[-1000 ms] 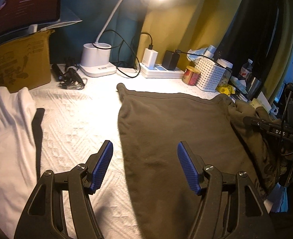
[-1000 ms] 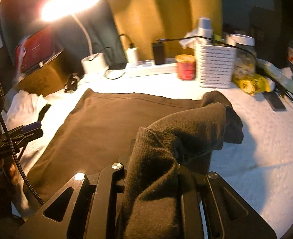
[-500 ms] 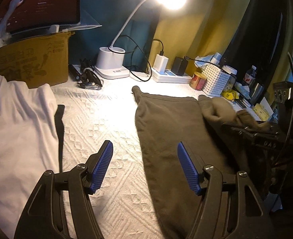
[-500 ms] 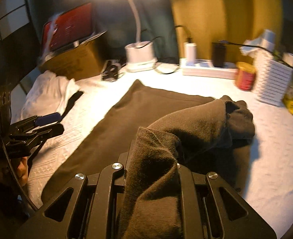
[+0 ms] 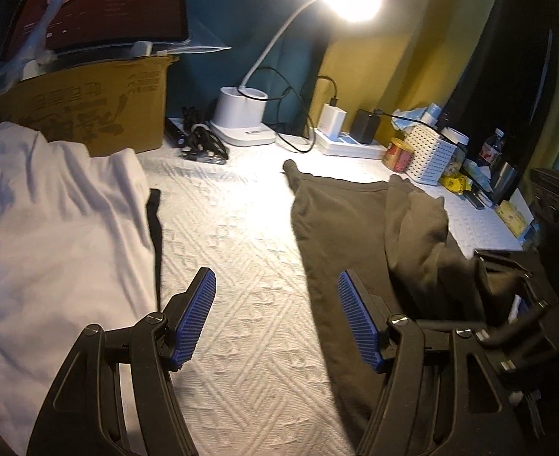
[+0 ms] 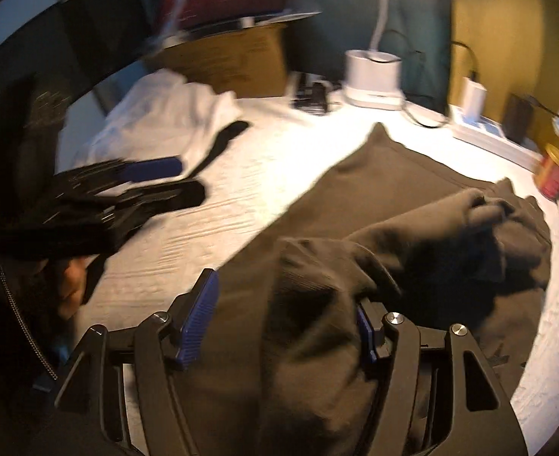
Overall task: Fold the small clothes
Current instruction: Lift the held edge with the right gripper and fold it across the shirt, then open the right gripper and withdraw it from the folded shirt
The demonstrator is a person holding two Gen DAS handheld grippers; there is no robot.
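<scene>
A dark olive garment (image 5: 340, 220) lies flat on the white textured cover (image 5: 241, 250), its right side folded over itself in a bunched heap (image 6: 469, 228). My right gripper (image 6: 283, 292) hangs over the garment's near edge with its jaws opening. A fold of the olive cloth (image 6: 310, 304) still lies between them and drapes over the right finger; the left pad (image 6: 199, 307) stands free. My left gripper (image 5: 275, 285) is open and holds nothing, above the bare cover between the olive garment and a white garment (image 5: 51, 209) on the left.
A cardboard box (image 5: 89, 106) with a screen on top stands at the back left. Along the back are a lamp base (image 5: 241, 117), cables, a power strip (image 5: 348, 144), a red can (image 5: 397, 154) and a white basket (image 5: 429, 155). A dark strip (image 5: 154, 220) lies beside the white garment.
My right gripper has swung left with the garment's side, laying it over the flat part, and its jaws have opened from a tight grip. My left gripper has drifted left.
</scene>
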